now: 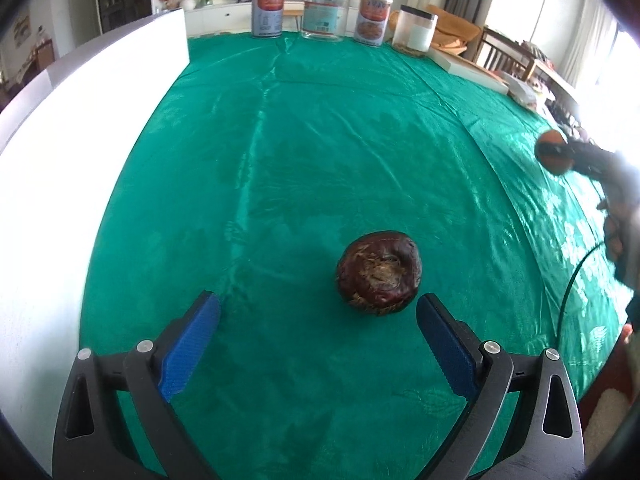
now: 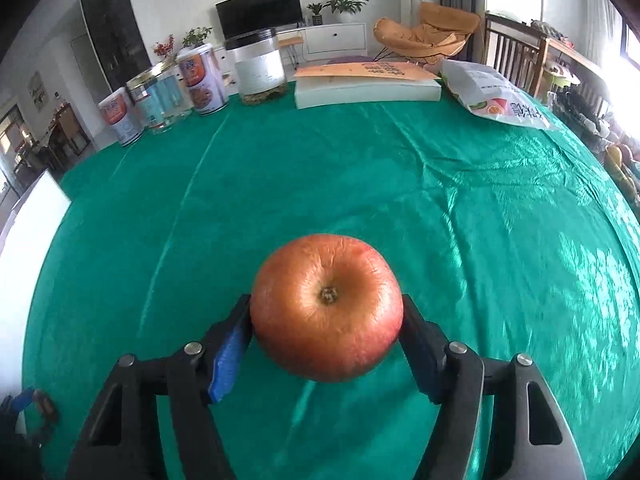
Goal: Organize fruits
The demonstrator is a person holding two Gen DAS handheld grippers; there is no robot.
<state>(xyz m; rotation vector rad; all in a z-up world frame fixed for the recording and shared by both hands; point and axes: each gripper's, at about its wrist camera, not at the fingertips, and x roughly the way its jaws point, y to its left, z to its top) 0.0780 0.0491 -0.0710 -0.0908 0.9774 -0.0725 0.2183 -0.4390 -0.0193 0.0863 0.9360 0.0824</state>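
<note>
A dark maroon, wrinkled round fruit (image 1: 379, 273) lies on the green tablecloth (image 1: 320, 140). My left gripper (image 1: 318, 308) is open just short of it, with the fruit slightly ahead and toward the right finger. My right gripper (image 2: 326, 312) is shut on a red-orange apple (image 2: 326, 312) and holds it above the cloth (image 2: 360, 168), blossom end toward the camera. In the left wrist view the right gripper with its apple (image 1: 554, 152) shows blurred at the far right edge.
Two tins (image 1: 269, 10), a glass jar (image 1: 323, 12) and a plastic jar (image 1: 416, 28) stand along the far edge. A white board (image 1: 80, 120) borders the left side. A flat white box (image 2: 366, 88) and a snack bag (image 2: 496, 96) lie far right.
</note>
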